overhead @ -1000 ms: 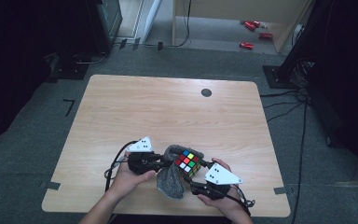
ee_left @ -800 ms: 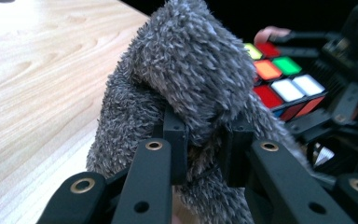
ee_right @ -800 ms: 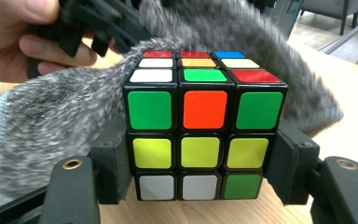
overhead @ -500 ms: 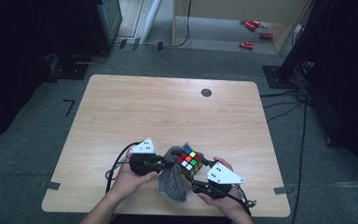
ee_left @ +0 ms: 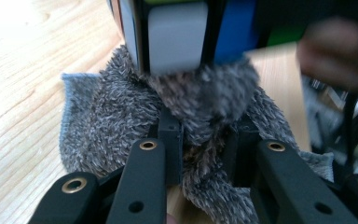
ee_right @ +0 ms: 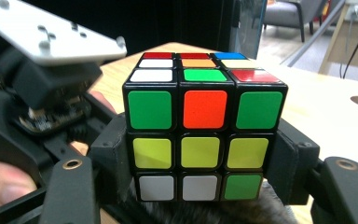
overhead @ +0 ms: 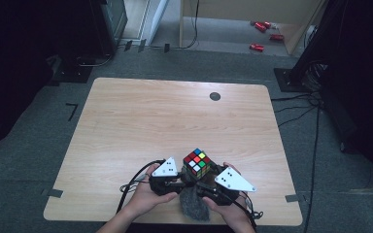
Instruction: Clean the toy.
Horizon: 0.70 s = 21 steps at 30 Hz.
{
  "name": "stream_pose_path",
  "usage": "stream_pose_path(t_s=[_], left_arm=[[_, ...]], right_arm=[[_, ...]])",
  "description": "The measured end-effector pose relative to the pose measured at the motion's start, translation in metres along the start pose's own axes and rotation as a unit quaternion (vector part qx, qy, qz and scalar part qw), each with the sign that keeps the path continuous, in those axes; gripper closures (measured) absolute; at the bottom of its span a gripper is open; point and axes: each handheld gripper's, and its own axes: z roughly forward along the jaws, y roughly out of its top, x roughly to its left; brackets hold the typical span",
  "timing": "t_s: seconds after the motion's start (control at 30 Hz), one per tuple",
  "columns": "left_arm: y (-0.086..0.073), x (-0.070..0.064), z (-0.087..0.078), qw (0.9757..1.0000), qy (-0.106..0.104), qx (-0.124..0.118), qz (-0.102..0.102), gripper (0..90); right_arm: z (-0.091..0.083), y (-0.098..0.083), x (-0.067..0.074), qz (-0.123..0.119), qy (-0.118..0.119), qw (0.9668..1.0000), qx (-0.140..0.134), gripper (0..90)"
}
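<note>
Left gripper [overhead: 178,180] pinches a fold of the cloth [ee_left: 121,121] under the cube [overhead: 197,162], jaws just eased slightly. Right gripper [ee_right: 200,182] clamps the cube's sides at the near table [overhead: 175,116] edge. Step: wiping the cube; next, rub the cloth along a face, right grip firm.

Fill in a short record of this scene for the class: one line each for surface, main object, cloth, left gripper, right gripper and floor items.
surface: wooden table, round dark spot near its far edge
main object: colour cube, held upright above the cloth
cloth: grey fuzzy cloth, lying on the table under the cube
left gripper: left gripper, jaws pinching a fold of the cloth, just been easing open
right gripper: right gripper, jaws clamped on the cube's two sides
floor items: red objects beyond the table
</note>
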Motion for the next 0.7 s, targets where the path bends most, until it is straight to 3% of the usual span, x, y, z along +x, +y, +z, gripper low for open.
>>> stream_pose_path(t_s=[0.03, 0.13, 0.2, 0.3, 0.43, 0.53, 0.7], left_arm=[[0.0, 0.0, 0.0, 1.0, 0.0, 0.0, 0.0, 74.1], [0.0, 0.006, -0.005, 0.9993, 0.004, -0.021, -0.032, 74.2], [-0.001, 0.014, -0.011, 0.9975, 0.012, -0.04, -0.057, 74.5], [-0.002, 0.018, -0.014, 0.996, 0.022, -0.049, -0.072, 74.7], [-0.001, 0.01, -0.007, 0.9975, 0.012, -0.04, -0.057, 74.4], [0.0, 0.006, -0.002, 0.9982, 0.005, -0.035, -0.047, 73.2], [-0.001, 0.018, -0.014, 0.9967, 0.036, -0.041, -0.06, 73.5]], right_arm=[[0.0, 0.0, 0.0, 0.0, 0.0, 1.0, 0.0, 34.6], [0.002, -0.003, -0.001, 0.013, -0.001, 0.9999, 0.004, 34.7], [0.0, -0.001, -0.003, 0.022, -0.001, 0.9998, -0.001, 34.7], [-0.001, -0.001, -0.005, 0.025, -0.002, 0.9997, -0.003, 34.7], [0.0, -0.001, -0.006, 0.034, -0.001, 0.9994, 0.0, 34.7], [0.002, -0.002, -0.004, 0.027, -0.001, 0.9996, 0.003, 34.7], [0.0, -0.003, -0.005, 0.017, -0.005, 0.9998, 0.005, 34.7]])
